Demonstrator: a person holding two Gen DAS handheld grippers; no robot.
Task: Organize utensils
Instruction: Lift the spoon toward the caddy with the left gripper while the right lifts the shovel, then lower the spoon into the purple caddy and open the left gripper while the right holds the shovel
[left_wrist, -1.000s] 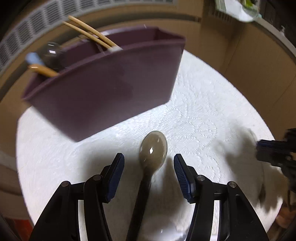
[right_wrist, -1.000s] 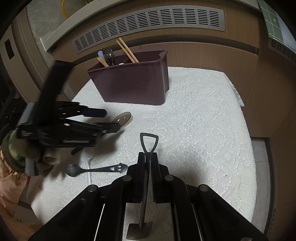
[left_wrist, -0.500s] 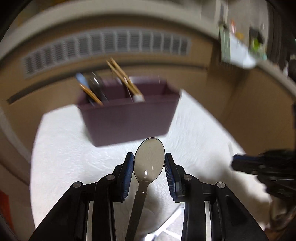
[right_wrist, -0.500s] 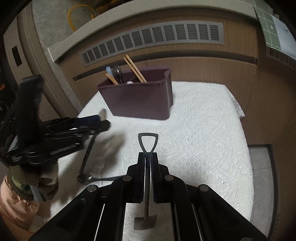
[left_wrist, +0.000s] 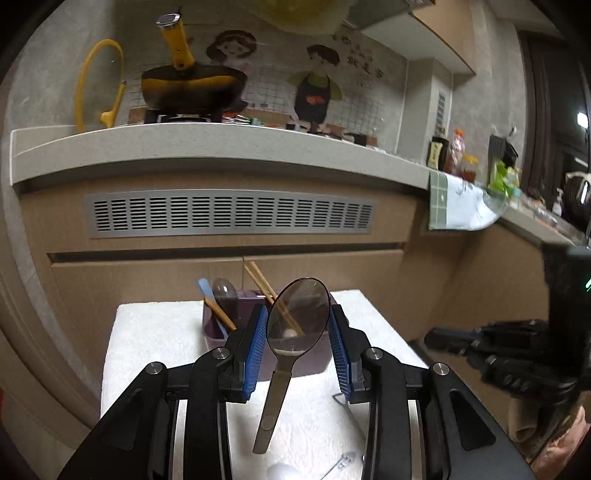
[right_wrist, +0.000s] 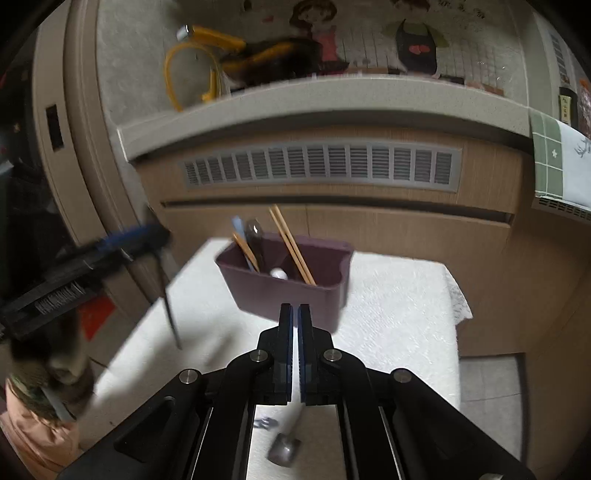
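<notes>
1. Clamped by the bowl's two edges between the blue pads (left_wrist: 256, 339) of the left gripper (left_wrist: 297, 325): a smoky, see-through spoon (left_wrist: 298, 314), bowl up, handle hanging down toward the camera.
2. Held up off the cloth (left_wrist: 155, 332), in front of the bin (left_wrist: 215, 330) and apart from it; through the bowl, a view of the bin's front.
3. From the right wrist, the same spoon (right_wrist: 168, 299) seen blurred, handle dangling below the left gripper (right_wrist: 140, 236), out to the left of the bin (right_wrist: 288, 295) and above the cloth's (right_wrist: 399, 295) left edge.
4. In the bin, leaning: two chopsticks (left_wrist: 258, 280) near the middle, a dark spoon (left_wrist: 225, 295) and a blue-tipped stick (left_wrist: 205, 288) at the left end.
5. Right gripper (right_wrist: 295, 310) with jaws drawn almost together, only a thin slit left, nothing seen in it; pointed at the bin from above the cloth.
6. Below its arms, lying on the cloth and blurred: a small metal shovel spoon (right_wrist: 284, 446).
7. From the left wrist, right gripper (left_wrist: 439, 336) off at the right, well apart from the spoon.
8. Behind the bin: wood cabinet with a slotted vent (left_wrist: 229, 214), a grey counter (left_wrist: 221, 144) above, and a yellow-handled pan (left_wrist: 192, 92) on it.
</notes>
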